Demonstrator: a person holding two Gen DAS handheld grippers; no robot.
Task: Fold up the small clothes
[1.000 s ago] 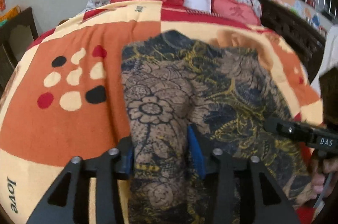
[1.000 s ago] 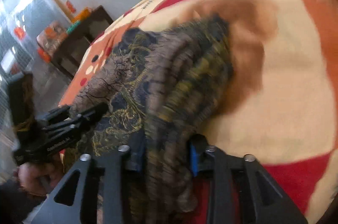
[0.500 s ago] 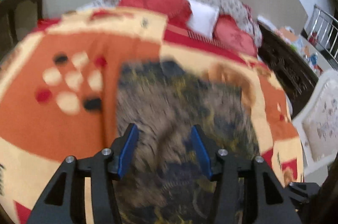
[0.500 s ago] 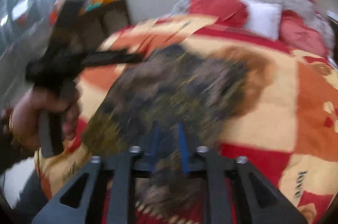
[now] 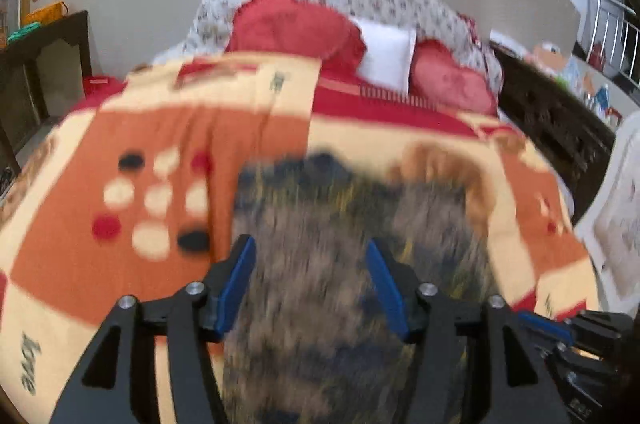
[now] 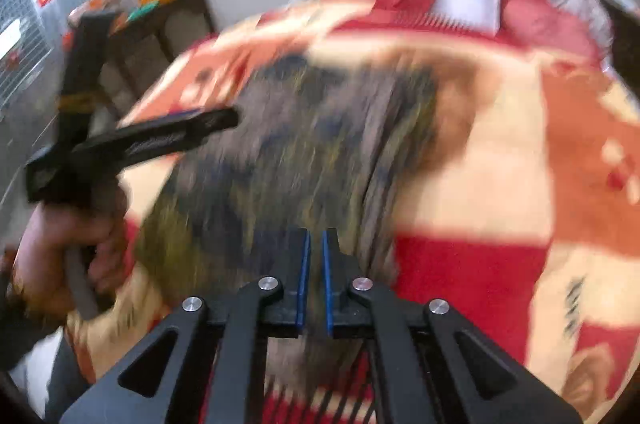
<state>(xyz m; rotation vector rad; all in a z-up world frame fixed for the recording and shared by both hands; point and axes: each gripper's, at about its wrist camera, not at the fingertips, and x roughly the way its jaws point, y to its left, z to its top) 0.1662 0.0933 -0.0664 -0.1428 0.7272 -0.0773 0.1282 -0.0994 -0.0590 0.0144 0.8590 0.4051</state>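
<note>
While red pillows (image 5: 296,28) and a white pillow (image 5: 386,58) sit far ahead of both tools at the head of the bed, the dark patterned garment (image 5: 352,264) lies spread on the orange and cream blanket (image 5: 120,256), directly beneath and ahead of the fingers. The left gripper (image 5: 310,280) hangs over the garment's near part with its blue pads wide apart, gripping nothing. The right gripper (image 6: 314,280) has its pads almost together over the garment's near edge; whether cloth is pinched there cannot be told through the blur, and the person's left hand (image 6: 68,248) grips its handle off to that tool's left.
</note>
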